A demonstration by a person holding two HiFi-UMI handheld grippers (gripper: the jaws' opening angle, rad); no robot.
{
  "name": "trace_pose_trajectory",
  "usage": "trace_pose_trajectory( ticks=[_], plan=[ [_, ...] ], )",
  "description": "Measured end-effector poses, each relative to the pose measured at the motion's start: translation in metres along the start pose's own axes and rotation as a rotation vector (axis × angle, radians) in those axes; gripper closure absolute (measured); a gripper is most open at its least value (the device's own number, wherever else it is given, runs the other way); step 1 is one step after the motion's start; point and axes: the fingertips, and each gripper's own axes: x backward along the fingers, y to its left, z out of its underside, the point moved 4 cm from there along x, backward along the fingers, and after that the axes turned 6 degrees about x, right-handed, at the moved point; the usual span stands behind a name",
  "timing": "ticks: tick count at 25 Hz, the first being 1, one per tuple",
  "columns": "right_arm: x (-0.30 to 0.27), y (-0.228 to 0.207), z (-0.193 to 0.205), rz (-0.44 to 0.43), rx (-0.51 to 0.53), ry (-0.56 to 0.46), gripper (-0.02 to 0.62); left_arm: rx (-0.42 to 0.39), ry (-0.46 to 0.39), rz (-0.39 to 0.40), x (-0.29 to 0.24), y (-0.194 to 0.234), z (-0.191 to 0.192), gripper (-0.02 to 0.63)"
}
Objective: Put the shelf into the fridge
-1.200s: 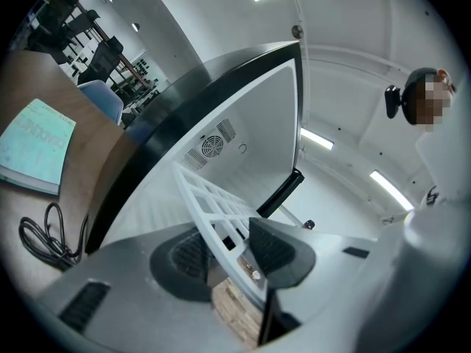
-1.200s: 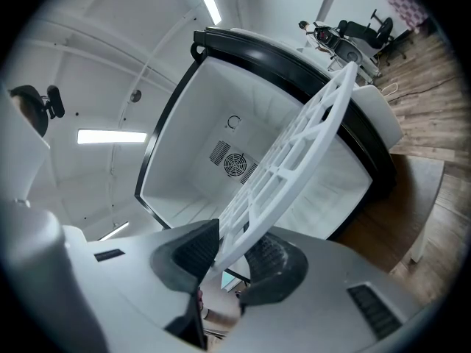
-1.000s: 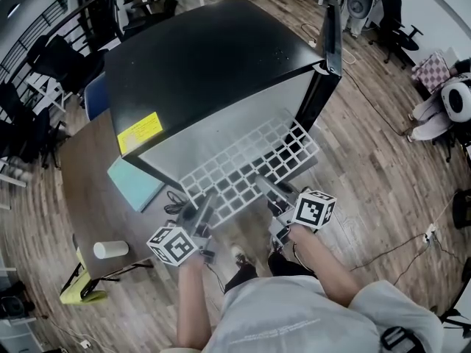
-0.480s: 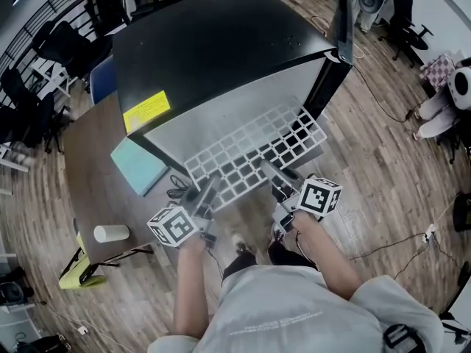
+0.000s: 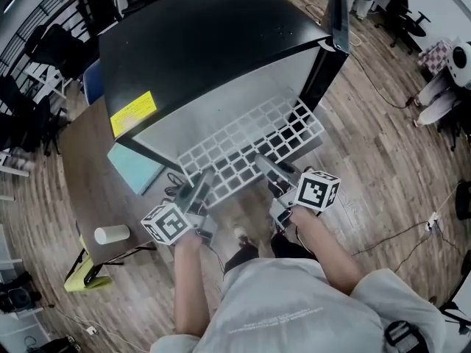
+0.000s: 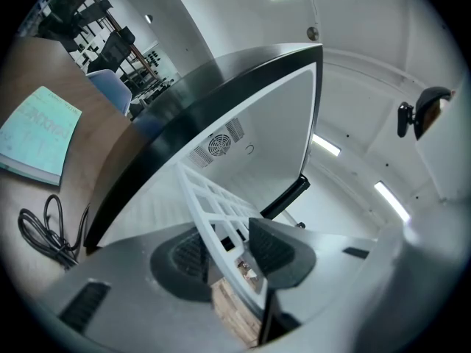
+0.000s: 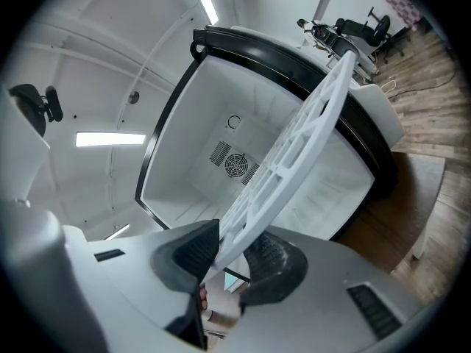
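Between the pads of your left gripper [image 6: 228, 252] sits the near rim of the shelf [image 6: 213, 204]. Both ribbed pads press on it, so that side is clamped. Your right gripper [image 7: 232, 259] does the same, jaws closed on that same rim further to the right.

Two grips set apart on one edge suit a wide, light lattice. With a single grip it would likely twist or droop, and you could not steer both far corners at once.

Ahead of both grippers the shelf reaches away from you toward the open fridge [image 5: 213, 43]. Its far edge is about at the mouth; whether it has crossed the lip, you cannot tell from these views. Holding it by the near rim leaves the whole far part free to enter first.

Beyond the shelf the white cavity looks bare, with a round fan vent [image 7: 237, 165] on the back wall, so nothing blocks the way in. The door [image 5: 335, 13] stands swung open, off to the right of your right gripper.

Left of your left gripper, the table [image 5: 88, 168] carries a book [image 6: 40, 134] and a coiled cable [image 6: 48, 230], both well clear of the shelf's path.
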Motion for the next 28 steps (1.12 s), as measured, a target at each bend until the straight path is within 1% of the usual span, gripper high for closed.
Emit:
trace_pose_trajectory(
  ticks=[4, 8, 14, 18, 20, 23, 24, 28],
  plan=[
    [0.0, 0.0, 0.0, -0.003, -0.006, -0.005, 0.483, 0.003, 0.002, -0.016, 0.001, -0.002, -0.001, 0.476],
    [0.004, 0.0, 0.002, -0.014, -0.012, -0.007, 0.483, -0.023, -0.002, -0.014, 0.003, -0.007, 0.001, 0.476],
    [-0.003, 0.003, -0.002, -0.008, -0.024, -0.003, 0.483, -0.001, -0.003, -0.026, 0.001, -0.006, -0.009, 0.476],
    [-0.007, 0.004, -0.002, -0.005, -0.031, -0.001, 0.485, 0.011, -0.016, -0.015, -0.001, -0.004, -0.016, 0.476],
    [-0.01, 0.004, -0.001, -0.003, -0.032, 0.002, 0.485, 0.034, -0.03, -0.015, -0.002, -0.001, -0.019, 0.476],
    [-0.014, 0.005, -0.001, -0.001, -0.034, 0.012, 0.486, 0.153, -0.064, -0.003, -0.005, 0.003, -0.017, 0.477],
    [-0.014, 0.005, 0.0, 0.0, -0.033, 0.016, 0.486, 0.17, -0.075, 0.001, -0.006, 0.004, -0.017, 0.477],
    [-0.015, 0.001, 0.002, -0.004, -0.034, 0.045, 0.485, 0.16, -0.105, -0.015, -0.007, 0.006, -0.014, 0.477]
  ],
)
